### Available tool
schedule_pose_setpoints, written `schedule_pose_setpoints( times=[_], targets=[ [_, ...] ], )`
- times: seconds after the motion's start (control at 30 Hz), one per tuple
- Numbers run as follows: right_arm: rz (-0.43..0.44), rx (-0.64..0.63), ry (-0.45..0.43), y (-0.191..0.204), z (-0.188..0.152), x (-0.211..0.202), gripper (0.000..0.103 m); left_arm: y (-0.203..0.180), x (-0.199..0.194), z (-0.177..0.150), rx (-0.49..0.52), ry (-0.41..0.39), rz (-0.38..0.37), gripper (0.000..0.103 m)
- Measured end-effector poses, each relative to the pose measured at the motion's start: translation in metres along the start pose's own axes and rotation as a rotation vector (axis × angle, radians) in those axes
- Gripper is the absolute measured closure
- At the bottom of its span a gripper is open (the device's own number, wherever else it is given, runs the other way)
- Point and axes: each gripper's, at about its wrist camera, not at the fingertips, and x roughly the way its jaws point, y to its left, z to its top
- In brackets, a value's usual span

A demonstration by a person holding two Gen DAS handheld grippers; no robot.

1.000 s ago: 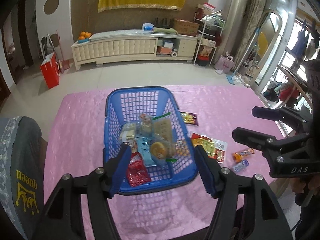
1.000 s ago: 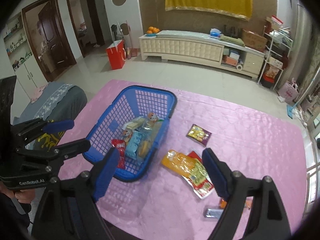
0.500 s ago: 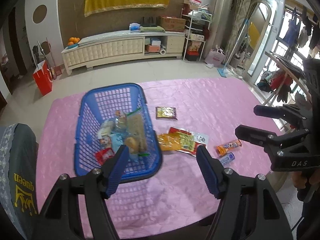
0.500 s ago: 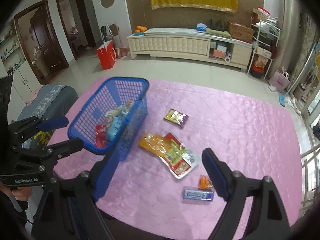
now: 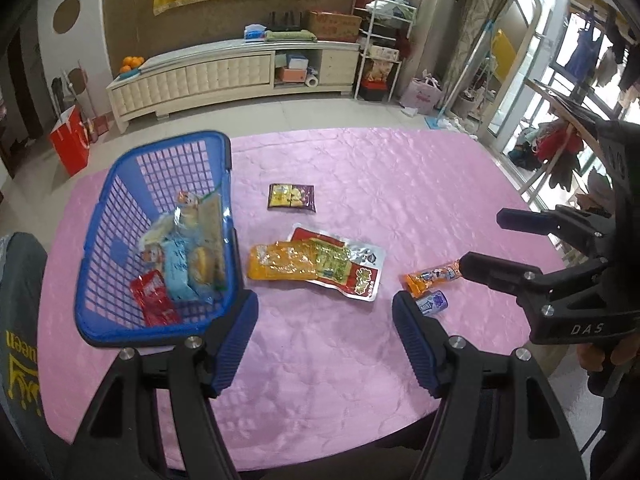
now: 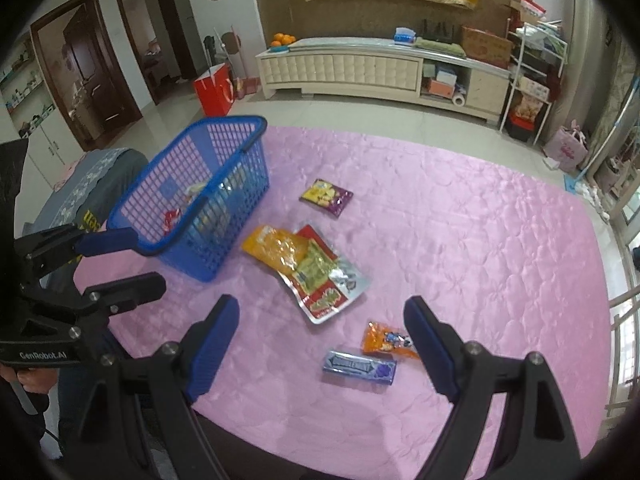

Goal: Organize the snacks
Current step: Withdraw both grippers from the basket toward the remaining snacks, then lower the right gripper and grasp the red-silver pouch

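A blue mesh basket (image 5: 100, 200) stands at the left of the pink table and holds several snack packets. Loose on the cloth lie a purple and yellow packet (image 5: 292, 197), an orange packet (image 5: 276, 266) overlapped by a red and silver one (image 5: 360, 276), an orange stick snack (image 5: 432, 276) and a blue gum pack (image 5: 432, 303). My left gripper (image 5: 324, 304) hangs open above the cloth, nearer than the overlapped packets, with nothing in it. My right gripper (image 6: 322, 308) is open and empty above the gum pack (image 6: 359, 366) and the stick snack (image 6: 386, 340), with the basket (image 6: 224, 122) to its left.
A chair with a grey cover (image 5: 20, 320) stands against the table's left side. The table's near edge (image 5: 320, 452) runs just below both grippers. Each gripper shows in the other's view: right gripper (image 5: 482, 236), left gripper (image 6: 146, 260). A cream cabinet (image 5: 224, 72) stands far behind.
Both grippers have moved to the right and come lower, away from the basket. The basket now lies at the left of both views and the loose snacks sit ahead of the fingers.
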Motion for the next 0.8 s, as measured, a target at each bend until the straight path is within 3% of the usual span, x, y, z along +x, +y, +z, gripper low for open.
schedule_pose_setpoints(
  times=[0.13,0.33,0.8],
  targets=[
    [0.034,-0.018,0.014,-0.009,-0.010,0.014,0.015,-0.005,0.014,-0.016,-0.048,-0.009,0.027,0.036],
    [0.023,-0.161,0.016,-0.005,-0.017,0.041,0.008,-0.012,0.032,-0.034,-0.087,-0.017,0.087,0.036],
    [0.129,-0.370,0.130,-0.001,-0.011,0.139,0.008,0.009,0.080,-0.072,-0.255,0.014,0.158,0.036]
  ],
)
